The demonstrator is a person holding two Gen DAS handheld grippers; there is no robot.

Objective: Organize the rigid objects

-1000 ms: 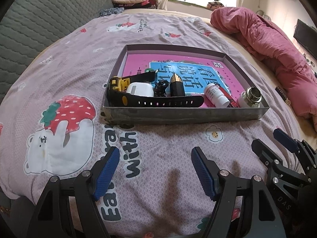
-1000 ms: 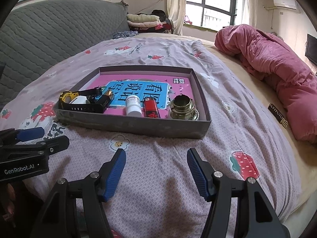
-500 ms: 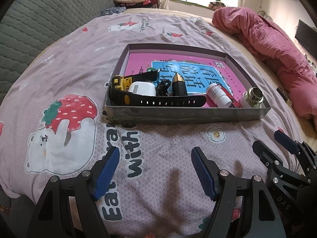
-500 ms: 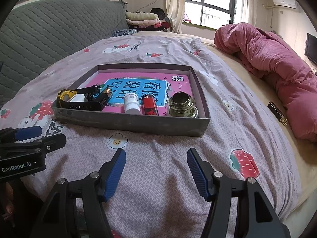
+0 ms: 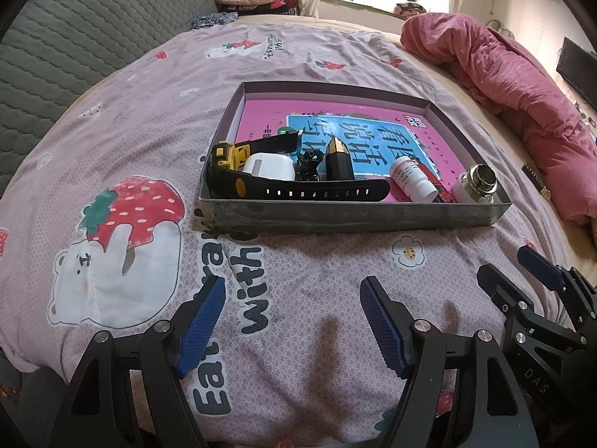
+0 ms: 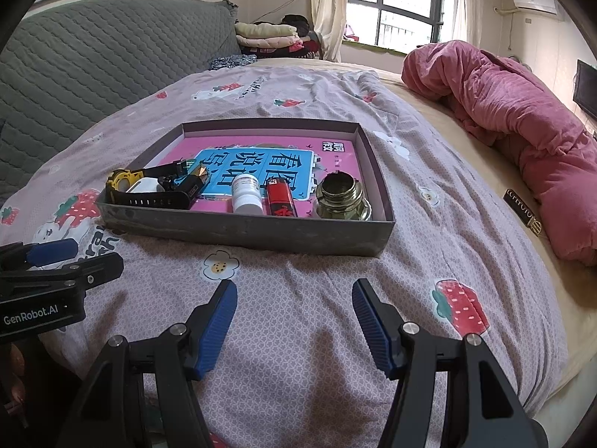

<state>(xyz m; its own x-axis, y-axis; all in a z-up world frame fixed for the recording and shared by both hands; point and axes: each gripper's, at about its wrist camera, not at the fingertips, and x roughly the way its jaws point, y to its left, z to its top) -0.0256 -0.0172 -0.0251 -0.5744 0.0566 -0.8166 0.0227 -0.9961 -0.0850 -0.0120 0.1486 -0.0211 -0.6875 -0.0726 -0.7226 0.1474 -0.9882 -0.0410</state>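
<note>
A shallow grey box (image 5: pixel 354 218) (image 6: pixel 246 229) sits on the bed with a pink and blue book (image 5: pixel 377 134) lying flat in it. Along its near side lie a black and yellow watch (image 5: pixel 298 186) (image 6: pixel 127 186), a white earbud case (image 5: pixel 268 166), a black lipstick (image 5: pixel 337 160), a white pill bottle (image 5: pixel 412 179) (image 6: pixel 246 194), a red lighter (image 6: pixel 280 199) and a brass-capped jar (image 5: pixel 481 183) (image 6: pixel 341 196). My left gripper (image 5: pixel 293 321) is open and empty over the bedspread in front of the box. My right gripper (image 6: pixel 294 321) is open and empty, just to its right.
The pink strawberry-print bedspread (image 5: pixel 130 156) covers the bed. A bunched red quilt (image 6: pixel 522 127) lies at the right. A small black label (image 6: pixel 522 211) lies near it. A grey quilted headboard (image 6: pixel 93 67) stands at the left, folded clothes (image 6: pixel 268 35) at the back.
Both grippers have drawn back and risen slightly, so the box appears a little farther away. Nothing in the box has moved.
</note>
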